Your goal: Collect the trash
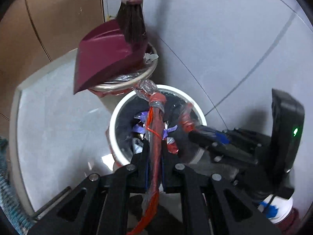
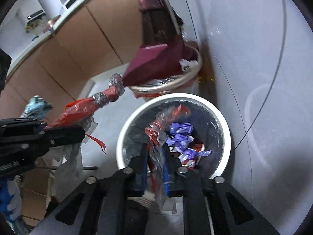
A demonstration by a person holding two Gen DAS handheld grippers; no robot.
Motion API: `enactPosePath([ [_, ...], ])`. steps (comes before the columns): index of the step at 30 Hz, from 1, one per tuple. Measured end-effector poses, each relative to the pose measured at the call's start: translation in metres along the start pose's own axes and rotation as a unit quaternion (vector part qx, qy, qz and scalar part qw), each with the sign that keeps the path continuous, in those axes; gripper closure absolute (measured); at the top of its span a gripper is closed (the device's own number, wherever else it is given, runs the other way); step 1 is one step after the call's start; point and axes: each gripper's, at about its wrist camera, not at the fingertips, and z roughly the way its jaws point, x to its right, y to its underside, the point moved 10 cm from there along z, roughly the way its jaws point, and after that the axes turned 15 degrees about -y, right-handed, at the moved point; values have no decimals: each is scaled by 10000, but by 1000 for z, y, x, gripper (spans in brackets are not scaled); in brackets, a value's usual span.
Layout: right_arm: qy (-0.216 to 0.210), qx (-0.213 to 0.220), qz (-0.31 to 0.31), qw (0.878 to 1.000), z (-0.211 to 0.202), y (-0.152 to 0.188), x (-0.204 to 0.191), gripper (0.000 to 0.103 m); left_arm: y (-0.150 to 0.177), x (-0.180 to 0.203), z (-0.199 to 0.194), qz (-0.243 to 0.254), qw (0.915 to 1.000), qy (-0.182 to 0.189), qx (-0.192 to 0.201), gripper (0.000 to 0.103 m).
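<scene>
My left claw (image 1: 154,154) is clamped narrow on a long red wrapper (image 1: 156,137) bound with clear tape. The wrapper runs straight out between my fingers and its taped, crinkled tip ends over the far rim of the white bin (image 1: 117,137), just below the metal rim of the second bin (image 1: 137,78) behind it. A thin orange strip (image 1: 151,125) hangs along the wrapper.

My right claw (image 2: 155,156) is pinched shut on a second wrapper (image 2: 162,125), red and clear, blurred in both views. It sticks up from between my fingers and leans over the open mouth of the white bin (image 2: 225,121), above the rubbish inside. In the left view that claw (image 1: 197,131) reaches in from the right, its tip over the bin's edge.

The white bin stands on the pale floor (image 2: 264,78) and has a dark liner. In it lie crumpled purple scraps (image 2: 181,135) and red-and-white wrappers (image 2: 187,161).

The second bin (image 2: 187,76) stands just behind, touching or nearly touching the white one. A maroon dustpan (image 1: 101,58) rests tilted on its rim with a dark brush (image 1: 132,25) standing in it, and a white scrap (image 1: 151,56) pokes up beside the pan. Brown cupboard doors (image 2: 78,49) stand to the left.
</scene>
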Motion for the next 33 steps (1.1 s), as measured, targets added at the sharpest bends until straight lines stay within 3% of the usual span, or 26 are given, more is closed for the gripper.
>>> enactPosePath([
  [3, 89, -19, 22, 10000, 4, 1, 10, 59, -9, -1, 8, -158, 9998, 92, -3, 86],
  [6, 134, -8, 38, 9999, 0, 2, 10, 57, -15, -1, 5, -282, 9994, 175, 106, 55],
  [7, 142, 16, 52, 9999, -2, 2, 9, 56, -17, 0, 3, -303, 9992, 191, 166, 53],
  [15, 230, 154, 23, 9996, -24, 12, -10, 51, -22, -4, -37, -462, 9973, 248, 517, 53],
  [21, 113, 340, -135, 9993, -57, 17, -50, 48, -4, -20, -95, -566, 9936, -33, 975, 53],
  [26, -12, 526, -449, 9976, -91, 20, -99, 42, 26, -38, -154, -687, 9854, -488, 1478, 53],
  [33, -183, 725, -896, 9932, -134, 35, -167, 36, 97, -73, -227, -1016, 9686, -1169, 1947, 51],
])
